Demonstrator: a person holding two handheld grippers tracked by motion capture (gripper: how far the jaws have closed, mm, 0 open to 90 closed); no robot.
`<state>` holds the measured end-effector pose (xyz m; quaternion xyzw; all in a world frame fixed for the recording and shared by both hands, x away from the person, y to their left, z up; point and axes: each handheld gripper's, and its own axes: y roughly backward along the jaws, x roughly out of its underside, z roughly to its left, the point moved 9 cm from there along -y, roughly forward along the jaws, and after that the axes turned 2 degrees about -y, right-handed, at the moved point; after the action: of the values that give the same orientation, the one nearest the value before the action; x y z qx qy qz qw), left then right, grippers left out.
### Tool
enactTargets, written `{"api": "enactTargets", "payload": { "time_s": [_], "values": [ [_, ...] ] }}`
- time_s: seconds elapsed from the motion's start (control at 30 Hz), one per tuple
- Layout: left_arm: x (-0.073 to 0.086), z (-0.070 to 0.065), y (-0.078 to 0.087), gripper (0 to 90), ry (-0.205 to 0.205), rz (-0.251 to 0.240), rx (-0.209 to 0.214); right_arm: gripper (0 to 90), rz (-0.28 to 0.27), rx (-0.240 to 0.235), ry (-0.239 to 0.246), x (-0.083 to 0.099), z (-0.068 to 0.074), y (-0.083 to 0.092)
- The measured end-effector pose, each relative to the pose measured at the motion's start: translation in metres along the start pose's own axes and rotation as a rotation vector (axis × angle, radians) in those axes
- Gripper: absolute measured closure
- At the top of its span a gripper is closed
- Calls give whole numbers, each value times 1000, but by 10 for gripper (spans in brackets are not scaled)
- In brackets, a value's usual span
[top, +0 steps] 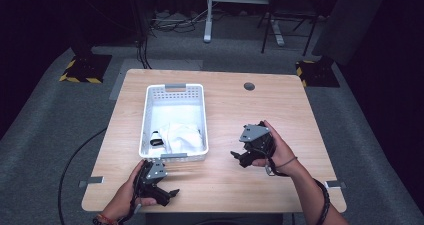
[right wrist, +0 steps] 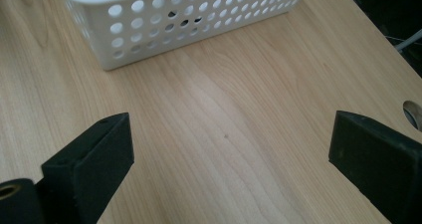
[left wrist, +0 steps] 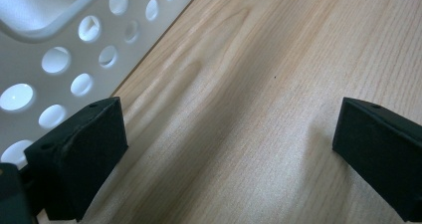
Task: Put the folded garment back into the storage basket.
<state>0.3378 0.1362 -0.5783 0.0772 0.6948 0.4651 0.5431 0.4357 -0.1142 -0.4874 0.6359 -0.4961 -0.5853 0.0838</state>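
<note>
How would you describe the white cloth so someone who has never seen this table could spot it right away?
Start at the wooden table and find the white perforated basket on its left half, just ahead of the left tool. The white cloth lies crumpled in the near end of that basket. A small black item lies just left of it; the cloth is the soft, wrinkled, pale one.

White basket (left wrist: 59, 40) cropped by the left gripper view's edge (contents (top: 181, 136) there barely visible)
</note>
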Motion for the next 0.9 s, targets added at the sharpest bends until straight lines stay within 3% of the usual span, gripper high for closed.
{"api": "enactTargets", "payload": {
  "time_s": [0.33, 0.9],
  "values": [
    [0, 0, 0, 6, 0, 0, 0, 41, 53, 14, 13, 25, 3, 0],
    [0, 0, 0, 6, 0, 0, -1, 41, 93, -7, -29, 61, 10, 4]
  ]
}}
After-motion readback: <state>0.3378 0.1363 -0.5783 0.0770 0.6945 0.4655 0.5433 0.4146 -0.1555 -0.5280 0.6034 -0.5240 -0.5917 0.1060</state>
